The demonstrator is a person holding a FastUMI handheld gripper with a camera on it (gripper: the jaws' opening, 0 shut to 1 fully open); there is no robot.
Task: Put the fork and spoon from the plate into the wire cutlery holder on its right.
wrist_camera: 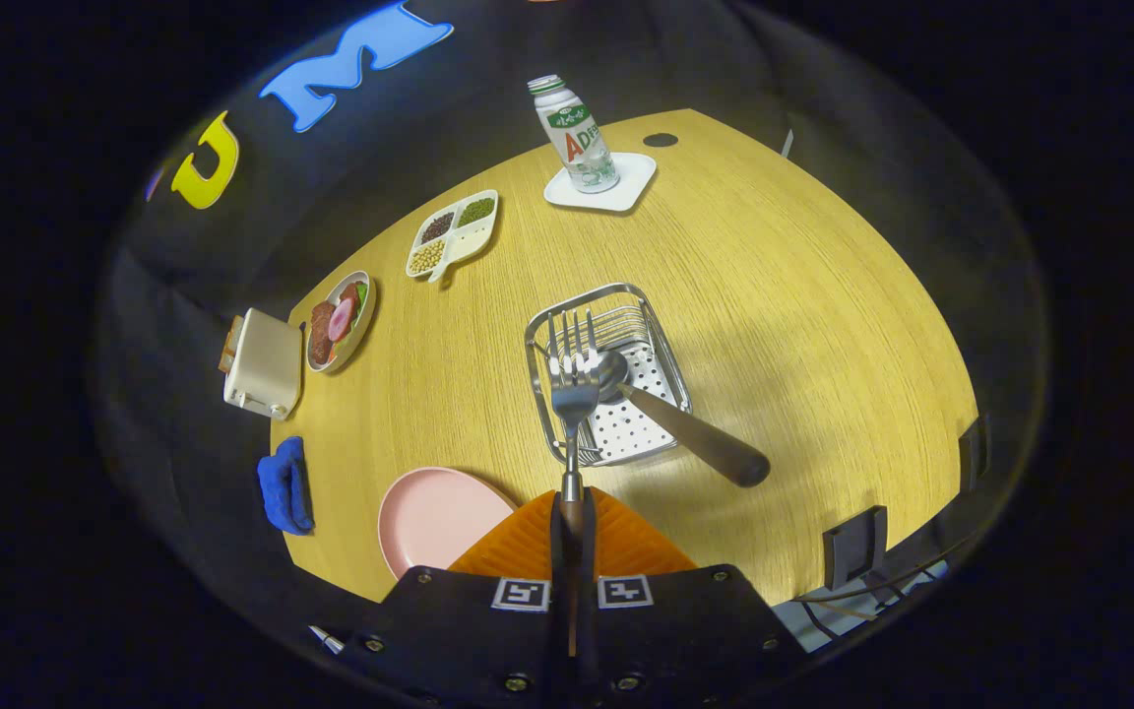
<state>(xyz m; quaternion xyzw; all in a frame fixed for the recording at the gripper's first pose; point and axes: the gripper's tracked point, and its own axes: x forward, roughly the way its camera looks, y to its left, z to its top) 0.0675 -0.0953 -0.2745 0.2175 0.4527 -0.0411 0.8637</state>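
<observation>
The jaws [572, 532] were pressed together on the fork [574, 389], pinching its handle so that the fork's long axis ran straight ahead from them, tines forward. The tines hung over the near part of the holder [670, 369], a wire basket with a perforated floor, so the coming drop seemed to turn on one thing: the holder lay directly ahead of and below the fork, and the fork's length pointed into it. Whether the tines already touched the wires could not be told. The spoon [685, 428] was in the holder already, its bowl resting inside just beside the fork's tines and its dark handle slanting out over the holder's near right rim toward the desk [823, 295]. Left of the holder and nearer the jaws sat the pink plate [429, 517], bare of cutlery, which suggested the fork was the last piece to go. Further left of the holder lay a blue cloth [283, 484], a toaster [262, 362] and a dish of food [339, 320]; beyond the holder to the left stood a divided tray [453, 234] with beans in its compartments, and well beyond it a bottle [575, 135] stood upright on a white coaster [631, 182].
</observation>
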